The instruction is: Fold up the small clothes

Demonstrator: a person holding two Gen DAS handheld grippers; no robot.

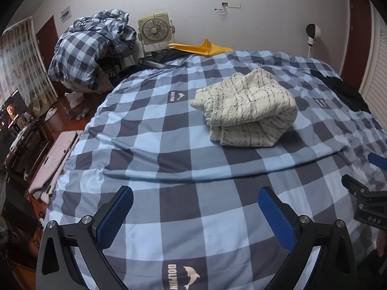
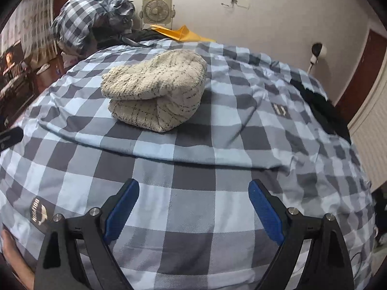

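A cream knitted garment with thin dark check lines (image 1: 246,112) (image 2: 156,91) lies folded into a thick bundle on the blue and grey checked bed cover (image 1: 169,159) (image 2: 193,207). My left gripper (image 1: 195,193) hovers over the cover, nearer than the bundle, jaws wide apart with nothing between the blue pads (image 1: 113,217). My right gripper (image 2: 194,186) is likewise open and empty, short of the bundle. In the left wrist view the right gripper's black body (image 1: 367,200) shows at the right edge.
A heap of checked bedding (image 1: 89,48) rises at the far left beside a box fan (image 1: 156,29). A yellow cloth (image 1: 203,47) lies at the bed's far edge, dark clothing (image 1: 348,91) at the far right. A pink folded item (image 1: 55,159) sits by the bed's left side.
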